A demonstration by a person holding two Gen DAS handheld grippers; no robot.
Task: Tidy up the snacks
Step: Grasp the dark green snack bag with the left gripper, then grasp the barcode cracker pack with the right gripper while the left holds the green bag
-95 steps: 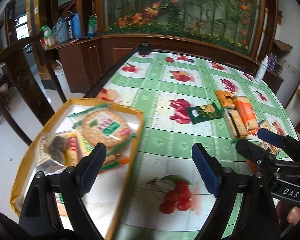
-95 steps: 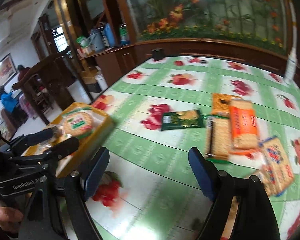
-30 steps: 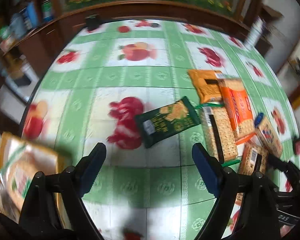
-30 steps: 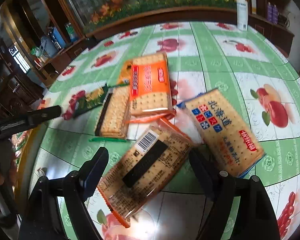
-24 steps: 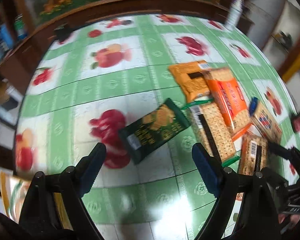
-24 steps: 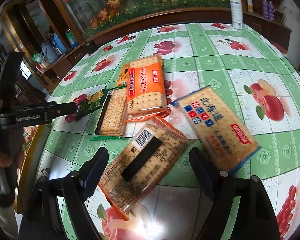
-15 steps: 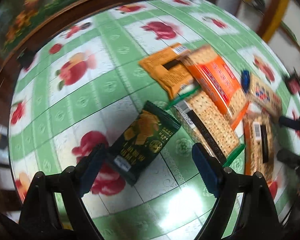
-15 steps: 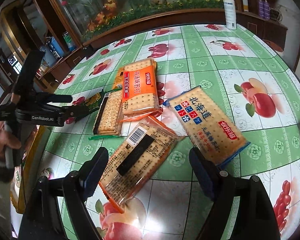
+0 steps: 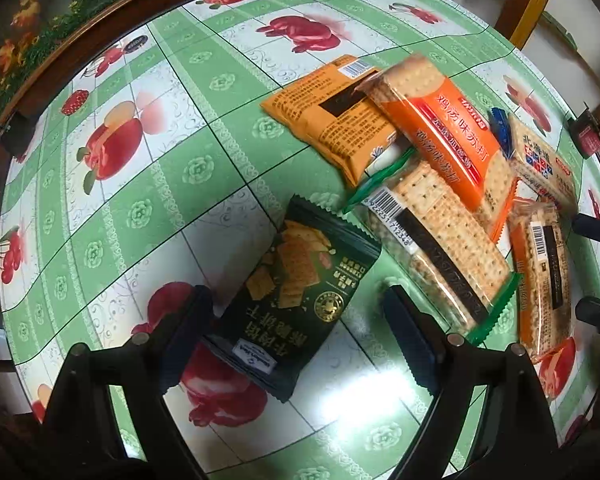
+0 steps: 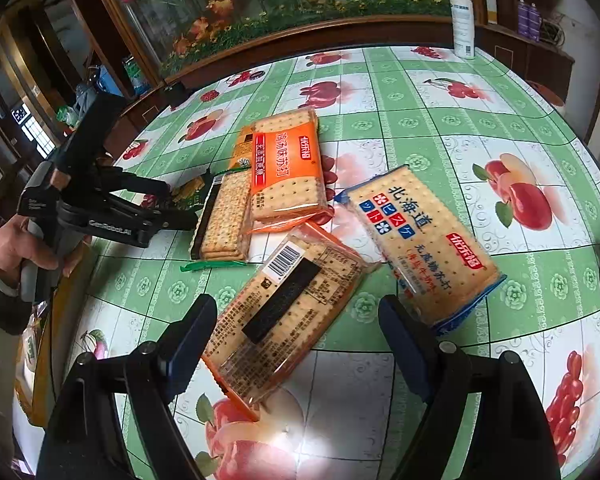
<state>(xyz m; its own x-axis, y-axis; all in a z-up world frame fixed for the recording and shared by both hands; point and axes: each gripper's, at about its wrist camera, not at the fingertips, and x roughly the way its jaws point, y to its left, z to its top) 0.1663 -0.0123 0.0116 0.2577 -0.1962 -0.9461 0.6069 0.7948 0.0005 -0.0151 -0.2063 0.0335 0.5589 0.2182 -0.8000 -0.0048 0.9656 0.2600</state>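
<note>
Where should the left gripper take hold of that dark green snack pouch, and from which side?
Grip the dark green pouch across its narrow width near the crimped near end, coming straight down from above. It lies flat on the tablecloth, apart from the cracker packs, and already sits between the open fingers of the left gripper, so probably little repositioning is needed.

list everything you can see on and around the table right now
dark green snack pack: 1, dark green, between the left tool's fingers
orange pouch: 1, orange, back up, far end of the pile
orange cracker pack: 1, orange and clear, overlapping the pouch
green-edged cracker pack: 1, clear, beside it
barcode cracker pack: 1, orange-edged, between the right tool's fingers
blue-edged cracker pack: 1, right of that
tablecloth: 1, green and white, fruit print
white bottle: 1, far table edge
left tool: 1, black, open
right tool: 1, black, open
</note>
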